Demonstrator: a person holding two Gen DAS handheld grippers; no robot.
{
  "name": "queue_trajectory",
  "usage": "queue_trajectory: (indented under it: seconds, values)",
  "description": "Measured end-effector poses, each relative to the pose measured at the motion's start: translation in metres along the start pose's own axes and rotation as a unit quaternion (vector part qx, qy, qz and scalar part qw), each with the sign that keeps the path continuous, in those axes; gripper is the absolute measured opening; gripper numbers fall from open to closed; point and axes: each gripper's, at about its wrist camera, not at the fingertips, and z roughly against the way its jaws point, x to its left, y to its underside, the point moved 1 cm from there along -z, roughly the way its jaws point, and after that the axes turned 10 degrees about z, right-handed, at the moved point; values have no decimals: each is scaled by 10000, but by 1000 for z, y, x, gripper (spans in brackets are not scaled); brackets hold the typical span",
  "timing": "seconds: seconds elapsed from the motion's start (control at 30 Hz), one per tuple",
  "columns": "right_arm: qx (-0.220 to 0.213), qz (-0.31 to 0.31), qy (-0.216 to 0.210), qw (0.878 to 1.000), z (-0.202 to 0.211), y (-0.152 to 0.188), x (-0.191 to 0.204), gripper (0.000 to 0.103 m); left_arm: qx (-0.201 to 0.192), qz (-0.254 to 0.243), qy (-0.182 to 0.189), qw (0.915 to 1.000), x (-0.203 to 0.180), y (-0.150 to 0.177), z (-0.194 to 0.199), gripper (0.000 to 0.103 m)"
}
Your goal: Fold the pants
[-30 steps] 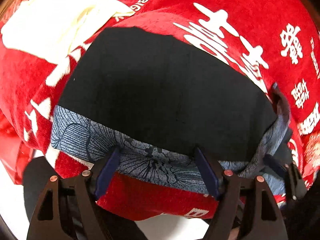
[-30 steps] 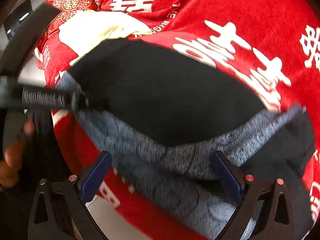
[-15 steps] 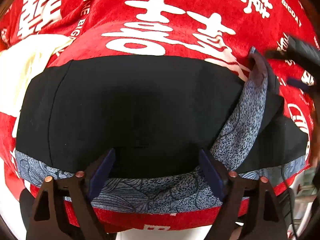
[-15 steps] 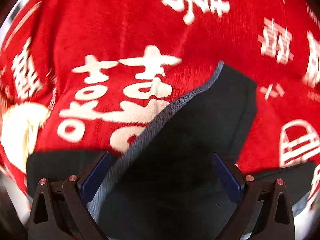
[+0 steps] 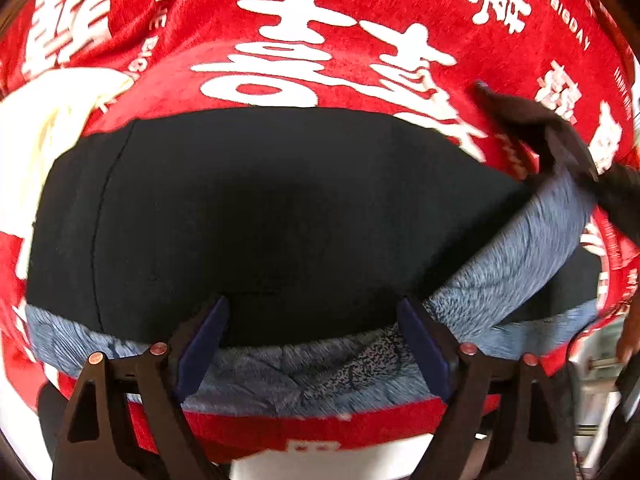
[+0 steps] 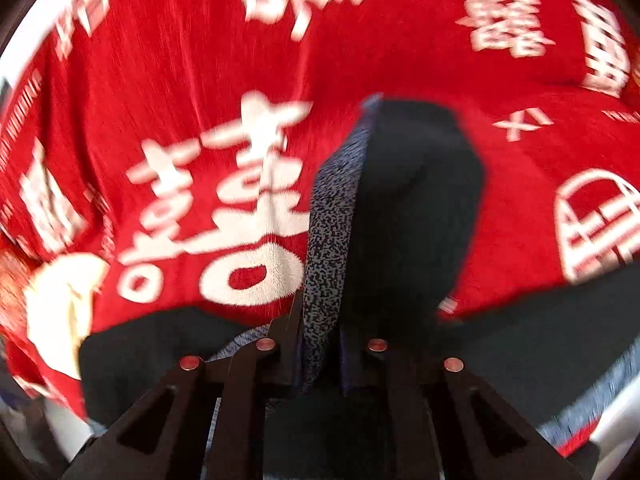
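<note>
A red blanket [image 5: 360, 60] printed with large white characters fills both views, spread over what looks like a bed. On it lie the pants [image 5: 260, 208], dark with a grey-blue patterned band [image 5: 312, 364] along the near edge. In the left wrist view they take up the whole middle of the frame, their long axis running left to right, the band along the bottom.

From the lower centre of that view a strip of the band rises diagonally to the upper right, where a dark corner of cloth is lifted off the blanket. The right wrist view shows that same part close up: a fold of the pants [image 6: 404, 208] stands up the middle of the frame, patterned edge on its left, pointing to the top of the picture.

The right hand-held gripper [image 6: 320, 352] is clamped tight on the base of this fold at bottom centre, so it is the one in contact. The left hand-held gripper [image 5: 312, 344] hovers at the bottom centre of its view, fingers spread wide with the band lying between them, the pads pressing nothing.

My reading is that the coming fold depends on carrying the lifted end across the long axis.

A cream cloth [image 5: 44, 136] lies at the left edge.
</note>
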Motion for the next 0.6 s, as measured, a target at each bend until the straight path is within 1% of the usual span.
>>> queue_trajectory:
  seconds: [0.07, 0.13, 0.2, 0.27, 0.3, 0.4, 0.47, 0.5, 0.53, 0.57, 0.6]
  values:
    - [-286, -136, -106, 9994, 28, 16, -12, 15, 73, 69, 285, 9995, 2, 4, 8, 88]
    - [-582, -269, -198, 9977, 55, 39, -26, 15, 62, 37, 402, 9992, 0, 8, 15, 88]
    - [-721, -427, -208, 9963, 72, 71, -39, 15, 87, -59, 458, 9989, -4, 12, 17, 88]
    - [-544, -602, -122, 9966, 70, 100, -52, 15, 135, -168, 447, 9988, -10, 14, 15, 88]
    - [-350, -710, -150, 9968, 62, 117, -60, 15, 150, -203, 428, 9988, -14, 14, 13, 88]
    - [240, -759, -56, 9968, 36, 147, -74, 15, 248, -330, 411, 9983, -27, 15, 7, 88]
    - [491, -694, -43, 9964, 30, 154, -76, 15, 260, -477, 347, 9979, -39, 14, 3, 88]
    - [559, -639, 46, 9964, 32, 154, -76, 15, 279, -549, 305, 9976, -46, 15, 0, 88]
    - [520, -595, 89, 9968, 34, 154, -76, 15, 307, -630, 252, 9972, -53, 16, -3, 88]
    - [429, -517, 154, 9976, 41, 151, -76, 15, 333, -701, 220, 9967, -59, 18, -6, 88]
    - [304, -407, 265, 9984, 48, 147, -75, 19, 357, -773, 207, 9962, -65, 21, -9, 88]
